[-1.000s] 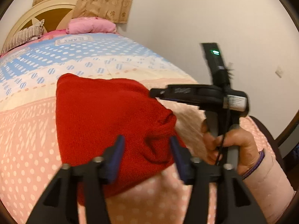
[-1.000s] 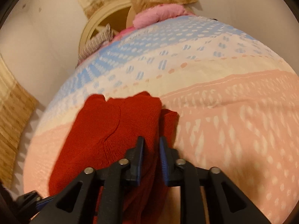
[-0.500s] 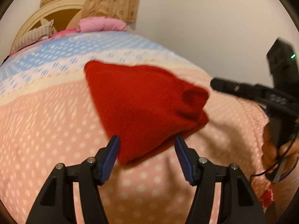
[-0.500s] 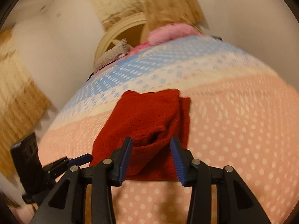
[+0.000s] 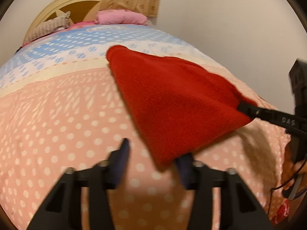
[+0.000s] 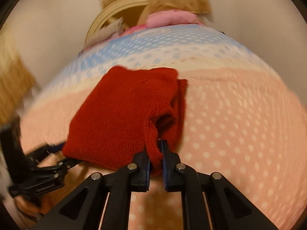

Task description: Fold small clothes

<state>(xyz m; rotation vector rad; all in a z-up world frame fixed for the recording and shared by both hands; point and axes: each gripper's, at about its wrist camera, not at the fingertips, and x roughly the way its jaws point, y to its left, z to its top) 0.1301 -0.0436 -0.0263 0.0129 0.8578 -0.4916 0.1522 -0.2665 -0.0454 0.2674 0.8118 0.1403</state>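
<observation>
Garment position first: red knitted garment (image 6: pixel 124 115) lies on the dotted pink-and-blue bedspread (image 6: pixel 239 124), centre of the right wrist frame, long axis running from lower left to upper right, far corner reaching the cream band of the cover. Right gripper (image 6: pixel 154 153) at lower centre, jaws just closed narrow onto a bunched near edge of the knit beside an opening in the cloth; pads press on the fabric. In the left wrist view the garment (image 5: pixel 178 103) fills centre to right, its near corner dipping toward the bottom of the frame. Left gripper (image 5: pixel 153 161) jaws have just been narrowing but stand apart; that corner hangs just in front of the right-hand finger, left-hand finger clear over bare bedspread. Blurred, so contact uncertain; reads as not yet clamped. Right gripper enters at the frame's right edge (image 5: pixel 247 109), pinching the opposite near corner. Judgement: coming move turns on the left jaws shifting slightly rightward in frame to centre on the corner before closing, so both near corners lift together.
</observation>
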